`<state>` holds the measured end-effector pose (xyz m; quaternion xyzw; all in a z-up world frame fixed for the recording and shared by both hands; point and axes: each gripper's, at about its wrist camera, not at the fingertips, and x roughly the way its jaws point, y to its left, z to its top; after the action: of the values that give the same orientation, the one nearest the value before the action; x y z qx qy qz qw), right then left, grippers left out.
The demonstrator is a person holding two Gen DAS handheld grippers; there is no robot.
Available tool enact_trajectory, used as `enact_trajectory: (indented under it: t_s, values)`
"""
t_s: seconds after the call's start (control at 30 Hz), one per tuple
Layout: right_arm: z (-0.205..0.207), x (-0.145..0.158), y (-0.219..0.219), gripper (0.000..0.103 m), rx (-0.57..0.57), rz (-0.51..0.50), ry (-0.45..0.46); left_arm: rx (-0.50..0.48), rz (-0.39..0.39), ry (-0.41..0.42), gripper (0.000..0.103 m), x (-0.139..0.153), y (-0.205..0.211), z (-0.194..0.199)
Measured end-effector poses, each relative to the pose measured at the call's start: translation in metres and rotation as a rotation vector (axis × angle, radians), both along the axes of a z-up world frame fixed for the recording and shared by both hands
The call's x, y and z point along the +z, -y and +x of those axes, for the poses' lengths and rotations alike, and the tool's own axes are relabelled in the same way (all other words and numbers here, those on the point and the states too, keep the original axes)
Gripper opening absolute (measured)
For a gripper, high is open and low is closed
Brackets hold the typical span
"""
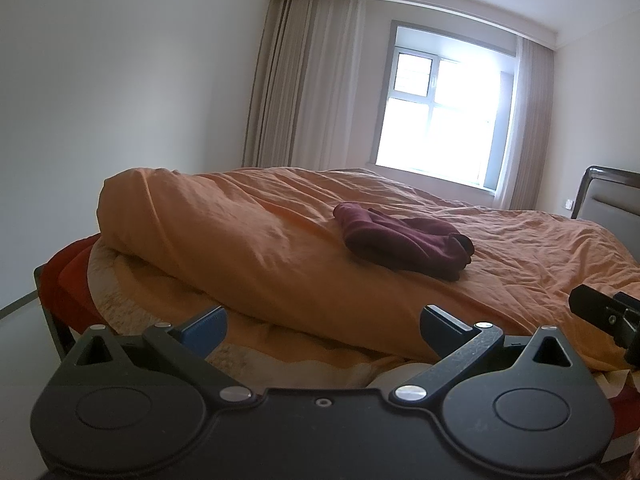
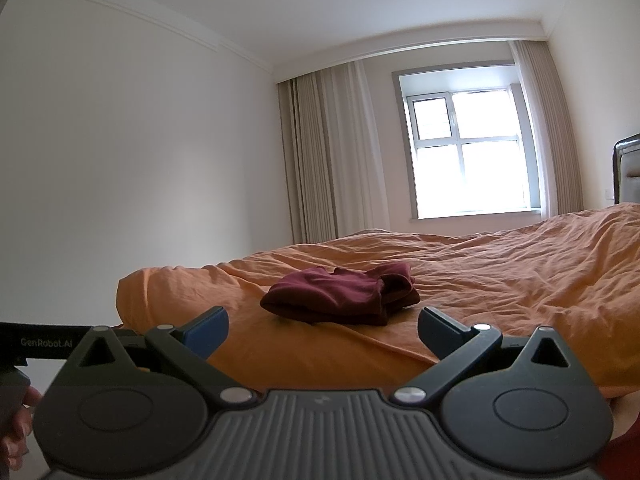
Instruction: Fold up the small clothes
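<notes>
Both claws, left claw (image 1: 322,320) and right claw (image 2: 322,326), spread empty before the bunched maroon garment (image 2: 344,294), seemingly soft knit, on the rumpled orange duvet (image 2: 500,280); only the left view shows red bedding (image 1: 68,280) beneath the duvet.

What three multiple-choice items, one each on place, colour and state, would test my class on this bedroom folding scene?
1. Where does the small crumpled cloth garment lie?
A. on the orange quilted bed cover
B. on the floor
C. on the windowsill

2. What colour is the garment?
A. white
B. dark maroon
C. blue

3. How do the jaws of the left gripper and the right gripper stand?
A. both shut on the garment
B. one open, one shut
C. both open, holding nothing

Answers:
1 A, since it rests on top of the cover in both views.
2 B, since it shows dark maroon against the orange.
3 C, since each pair is spread wide, with the garment lying beyond them.
</notes>
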<state>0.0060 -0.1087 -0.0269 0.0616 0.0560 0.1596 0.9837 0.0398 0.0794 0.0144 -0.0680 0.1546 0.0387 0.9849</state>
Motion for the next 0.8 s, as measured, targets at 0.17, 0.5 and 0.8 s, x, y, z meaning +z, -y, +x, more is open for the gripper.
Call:
enact_trajectory:
  t_s: [0.17,0.5,0.8]
  values:
    - [-0.0005,0.0005,-0.0011,0.103,-0.001,0.0,0.0,0.004,-0.002,0.002,0.102,-0.0018,-0.0001,-0.0003]
    - [-0.0006,0.0004,-0.002,0.103,0.0,-0.001,0.0,0.008,-0.004,0.0,0.102,-0.0024,-0.0009,-0.0012]
    - [-0.0003,0.0003,-0.0024,0.103,0.0,0.0,0.0,0.008,-0.005,0.001,0.102,-0.0025,-0.0016,-0.0013]
